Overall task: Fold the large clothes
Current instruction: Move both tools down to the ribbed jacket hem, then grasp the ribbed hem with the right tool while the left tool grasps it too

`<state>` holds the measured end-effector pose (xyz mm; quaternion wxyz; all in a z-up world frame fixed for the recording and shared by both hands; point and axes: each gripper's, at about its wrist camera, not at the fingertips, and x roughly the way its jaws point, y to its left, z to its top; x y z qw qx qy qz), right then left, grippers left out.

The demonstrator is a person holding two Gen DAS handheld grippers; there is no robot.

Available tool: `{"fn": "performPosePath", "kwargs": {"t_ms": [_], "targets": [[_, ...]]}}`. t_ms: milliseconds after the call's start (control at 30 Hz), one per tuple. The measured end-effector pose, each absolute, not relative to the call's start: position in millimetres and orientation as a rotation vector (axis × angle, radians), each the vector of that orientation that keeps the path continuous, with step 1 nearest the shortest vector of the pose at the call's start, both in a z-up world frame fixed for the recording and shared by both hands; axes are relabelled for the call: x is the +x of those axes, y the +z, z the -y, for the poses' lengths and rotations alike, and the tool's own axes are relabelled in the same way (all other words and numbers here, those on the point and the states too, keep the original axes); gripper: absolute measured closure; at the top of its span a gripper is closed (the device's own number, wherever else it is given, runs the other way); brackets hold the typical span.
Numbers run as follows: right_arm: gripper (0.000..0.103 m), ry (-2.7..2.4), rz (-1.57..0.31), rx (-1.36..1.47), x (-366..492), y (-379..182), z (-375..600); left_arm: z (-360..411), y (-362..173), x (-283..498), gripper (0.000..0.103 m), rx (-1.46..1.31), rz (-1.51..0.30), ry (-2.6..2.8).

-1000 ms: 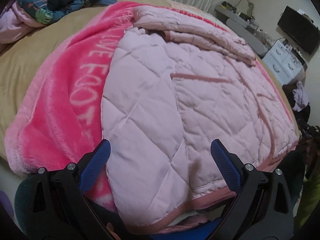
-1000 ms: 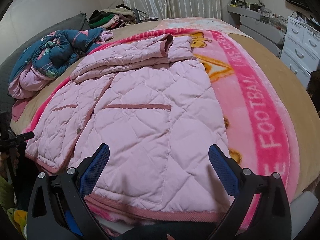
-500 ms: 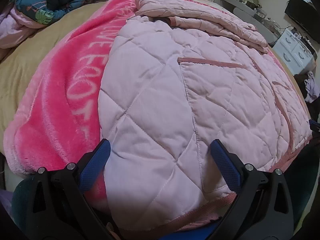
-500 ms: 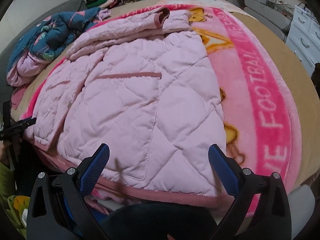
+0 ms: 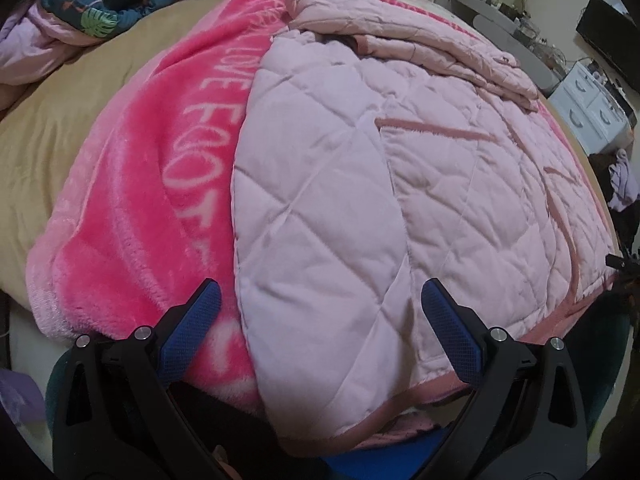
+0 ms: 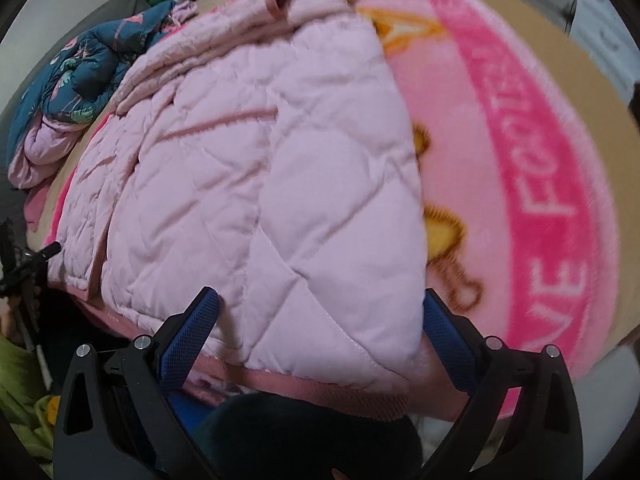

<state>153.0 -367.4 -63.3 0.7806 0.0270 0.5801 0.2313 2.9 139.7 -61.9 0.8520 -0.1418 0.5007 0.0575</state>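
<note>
A pale pink quilted jacket [image 5: 400, 184] lies flat on a pink blanket on the bed, its sleeves folded across the far end [image 5: 420, 48]. Its darker pink hem hangs at the near bed edge [image 5: 384, 408]. My left gripper [image 5: 320, 328] is open, its blue pads straddling the jacket's left hem corner just above the cloth. In the right wrist view the jacket [image 6: 260, 184] fills the middle. My right gripper [image 6: 320, 328] is open over the right hem corner [image 6: 340, 392], its right pad partly behind the cloth edge.
The pink blanket with white lettering [image 5: 160, 184] covers a tan bed sheet [image 5: 52, 132]. A heap of blue patterned and pink bedding [image 5: 92, 4] lies at the far left. White drawers [image 5: 592, 108] and a shelf stand on the right. Dark and green clothes lie at floor level [image 6: 20, 400].
Both grippers have moved forward and lower towards the jacket's near hem corners. The jacket now fills more of each view. Both jaws stay open.
</note>
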Motion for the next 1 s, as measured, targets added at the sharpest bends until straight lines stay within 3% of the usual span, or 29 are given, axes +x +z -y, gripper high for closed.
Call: {"fn": "performPosePath", "kwargs": {"t_ms": [167,267,367,433,600,700,767,967,1000], "targets": [[0.007,0.596,-1.286,0.078,151.0,-64.5,362.3,-143.9,-66.5,2.6,0.009,-0.337,-1.062,0.109],[0.016,0.623,-1.268,0.006,140.6,-58.2,354.3,-140.6,-69.5,4.6,0.009,-0.334,-1.069,0.103],[0.043,0.657,-1.208,0.054,134.4,-46.2,361.6,-136.5,-74.7,6.6,0.009,-0.333,-1.086,0.094],[0.074,0.685,-1.155,0.135,134.2,-34.7,373.7,-135.0,-78.6,6.8,0.009,-0.339,-1.093,0.094],[0.081,0.749,-0.995,0.244,131.1,3.0,387.4,-132.1,-79.7,5.1,0.01,-0.343,-1.08,0.075],[0.081,0.764,-0.924,0.273,134.7,19.4,387.4,-128.5,-70.4,0.2,0.027,-0.352,-1.033,0.042],[0.081,0.772,-0.895,0.294,140.3,27.3,386.2,-123.3,-67.4,-1.8,0.051,-0.306,-1.024,0.057],[0.081,0.789,-0.883,0.304,150.6,29.8,374.6,-101.6,-48.3,-6.5,0.085,-0.161,-0.935,0.037],[0.079,0.778,-0.902,0.303,151.3,25.2,372.1,-98.8,-43.2,-6.1,0.086,-0.145,-0.915,0.032]]}}
